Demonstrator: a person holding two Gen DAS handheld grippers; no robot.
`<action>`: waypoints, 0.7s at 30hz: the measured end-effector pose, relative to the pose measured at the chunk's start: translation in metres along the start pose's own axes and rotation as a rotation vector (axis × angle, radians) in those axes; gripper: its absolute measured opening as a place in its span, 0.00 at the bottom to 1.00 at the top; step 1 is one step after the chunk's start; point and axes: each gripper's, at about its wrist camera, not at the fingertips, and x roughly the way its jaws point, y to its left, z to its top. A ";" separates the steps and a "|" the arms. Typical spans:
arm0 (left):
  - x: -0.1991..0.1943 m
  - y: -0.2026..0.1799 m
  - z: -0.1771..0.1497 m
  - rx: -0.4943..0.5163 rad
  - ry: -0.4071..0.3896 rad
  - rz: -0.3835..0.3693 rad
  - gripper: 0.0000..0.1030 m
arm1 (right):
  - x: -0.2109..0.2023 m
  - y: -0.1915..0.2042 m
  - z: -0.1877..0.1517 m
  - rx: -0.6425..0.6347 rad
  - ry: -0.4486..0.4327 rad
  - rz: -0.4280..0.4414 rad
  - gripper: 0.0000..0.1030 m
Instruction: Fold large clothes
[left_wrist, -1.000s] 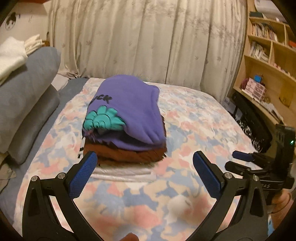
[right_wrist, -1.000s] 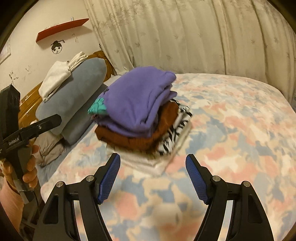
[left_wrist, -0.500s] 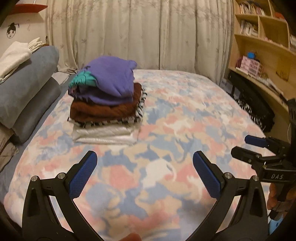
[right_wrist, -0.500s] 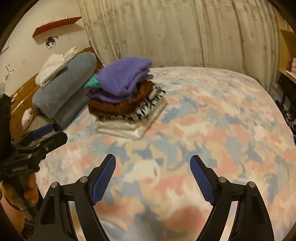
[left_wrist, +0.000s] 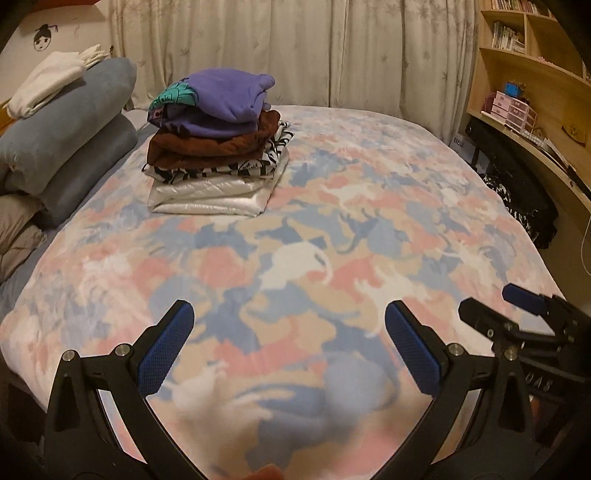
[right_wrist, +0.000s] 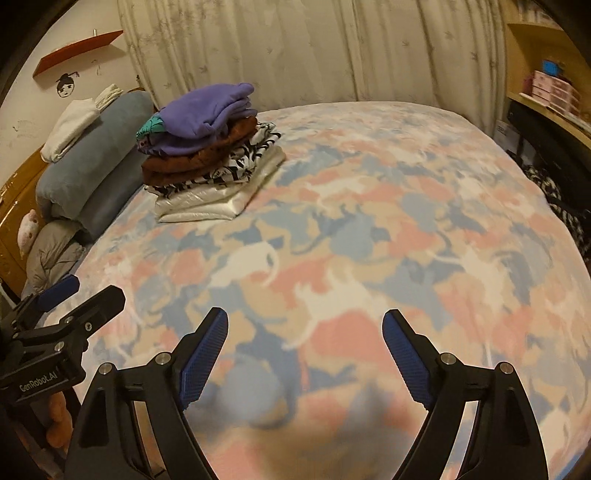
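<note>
Left gripper (left_wrist: 289, 339) spread wide, nothing between its blue pads, above the pastel patterned bed cover (left_wrist: 332, 236). Right gripper (right_wrist: 305, 345) also released and empty; its jaws have just been opening. Folded clothes stack (left_wrist: 218, 147) sits far left on the bed, beside grey-blue pillows (left_wrist: 70, 136): purple sweatshirt (left_wrist: 229, 99) on top, brown, zebra-print, white below.
</note>
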 end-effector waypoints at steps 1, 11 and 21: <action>-0.003 -0.002 -0.004 -0.007 0.001 0.000 1.00 | -0.005 0.000 -0.006 0.004 -0.005 -0.007 0.85; -0.027 -0.012 -0.002 0.006 -0.018 0.003 1.00 | -0.060 0.001 -0.030 0.050 -0.064 -0.037 0.88; -0.037 -0.017 -0.001 0.012 -0.026 0.000 1.00 | -0.087 0.005 -0.015 0.041 -0.103 -0.046 0.89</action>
